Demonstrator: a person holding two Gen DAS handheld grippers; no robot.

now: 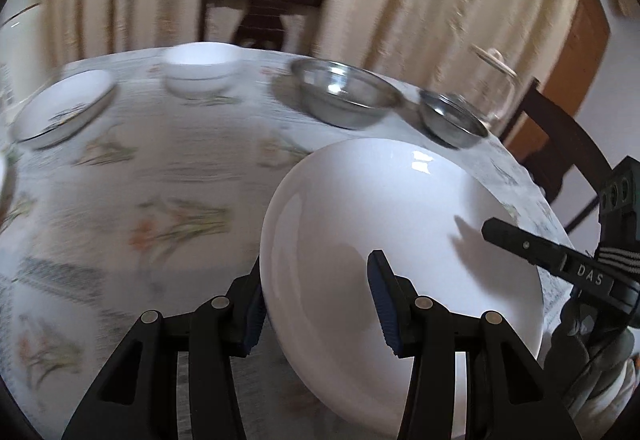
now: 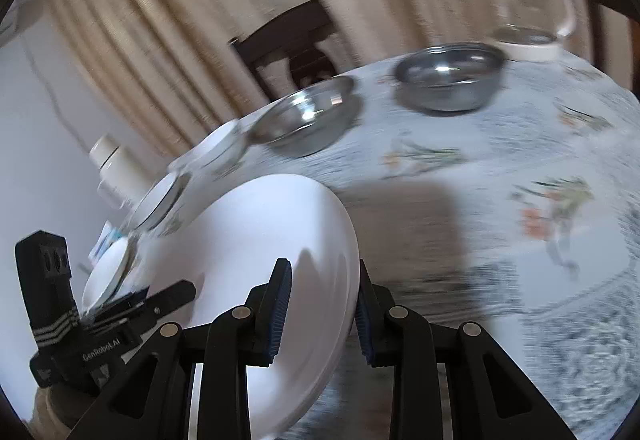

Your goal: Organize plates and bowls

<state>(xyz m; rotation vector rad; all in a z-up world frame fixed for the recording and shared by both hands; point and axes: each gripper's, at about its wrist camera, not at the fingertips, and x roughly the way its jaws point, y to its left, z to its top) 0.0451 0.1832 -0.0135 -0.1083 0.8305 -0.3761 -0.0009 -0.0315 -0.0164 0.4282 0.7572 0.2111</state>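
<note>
Both grippers are working one big white plate [image 1: 400,240] right at the near edge of the tabletop [image 1: 160,168]. The left hand-held gripper [image 1: 320,304] is straddling the plate's rim, one pad [image 1: 380,304] over the glossy face and the other tucked under the edge; the jaws look partly closed around it, though whether they are actually pinching I cannot tell. The right hand-held gripper [image 2: 320,312] is doing the same from the opposite side, its jaws narrow with the rim between the blue pads [image 2: 280,312]. The plate is sitting tilted, raised off the cloth. It looks like glazed ceramic: stiff, fairly heavy, slick and breakable, so the rim is the only sensible hold, and two holds seem wise. Both tools are angling forward and low across the table. Further out, a small white dish [image 1: 64,108] is waiting on the left, a white bowl [image 1: 200,68] behind it, then two steel bowls [image 1: 344,96] side by side, and a glass jug [image 1: 496,80] at the far edge. Chairs and curtains are closing off the back.
</note>
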